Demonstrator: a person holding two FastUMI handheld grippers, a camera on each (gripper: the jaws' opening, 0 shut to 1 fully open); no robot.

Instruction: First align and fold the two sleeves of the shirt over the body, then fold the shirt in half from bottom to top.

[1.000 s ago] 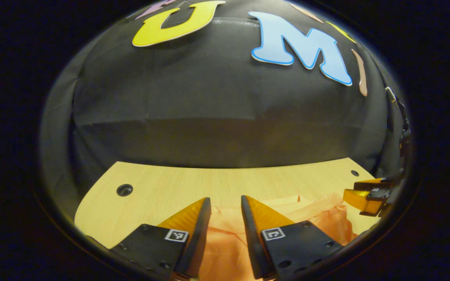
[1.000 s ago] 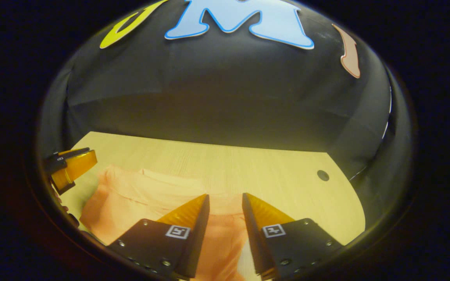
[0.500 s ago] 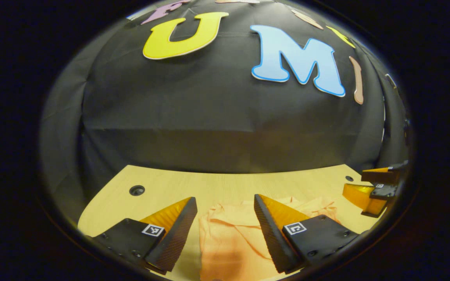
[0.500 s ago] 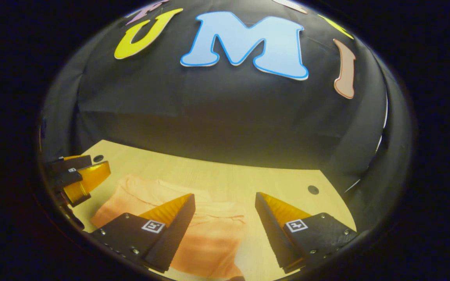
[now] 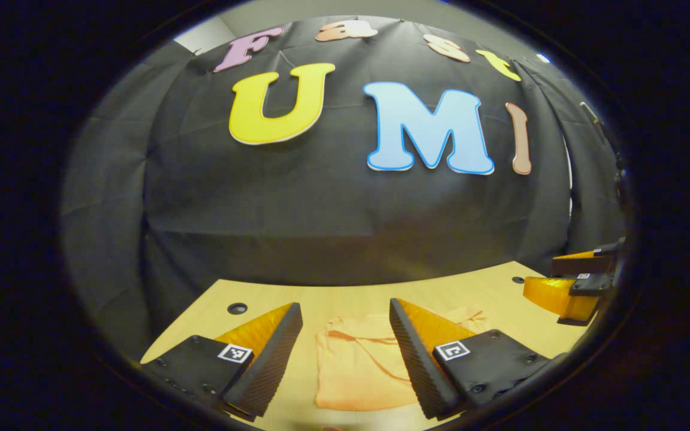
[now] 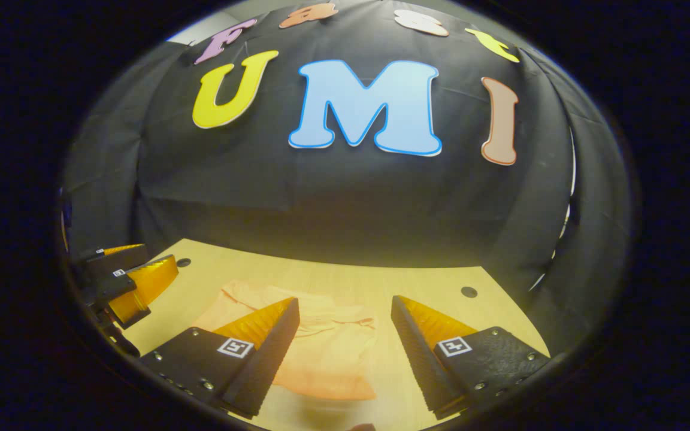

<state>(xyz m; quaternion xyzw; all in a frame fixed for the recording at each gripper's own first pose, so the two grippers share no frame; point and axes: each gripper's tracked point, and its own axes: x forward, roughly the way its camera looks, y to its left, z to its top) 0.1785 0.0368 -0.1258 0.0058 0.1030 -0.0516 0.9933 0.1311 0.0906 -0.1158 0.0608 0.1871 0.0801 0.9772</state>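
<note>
A peach-orange shirt [image 5: 360,365] lies folded into a compact rectangle on the light wooden table [image 5: 345,296], its collar toward the far side. My left gripper [image 5: 345,314] hovers above it, open, with nothing between its fingers. In the right gripper view the same folded shirt [image 6: 327,353] lies below my right gripper [image 6: 345,308], which is also open and holds nothing. The right gripper [image 5: 572,281] appears at the right edge of the left gripper view, and the left gripper [image 6: 129,278] at the left edge of the right gripper view.
The table [image 6: 417,287] has a round hole near its far left corner [image 5: 237,308] and another near its far right corner [image 6: 469,292]. The black cloth wall stands right behind the table's far edge.
Both grippers went from shut on the shirt's cloth to open, then rose and drew back. The shirt now lies flat and folded, and looks smaller below them.
</note>
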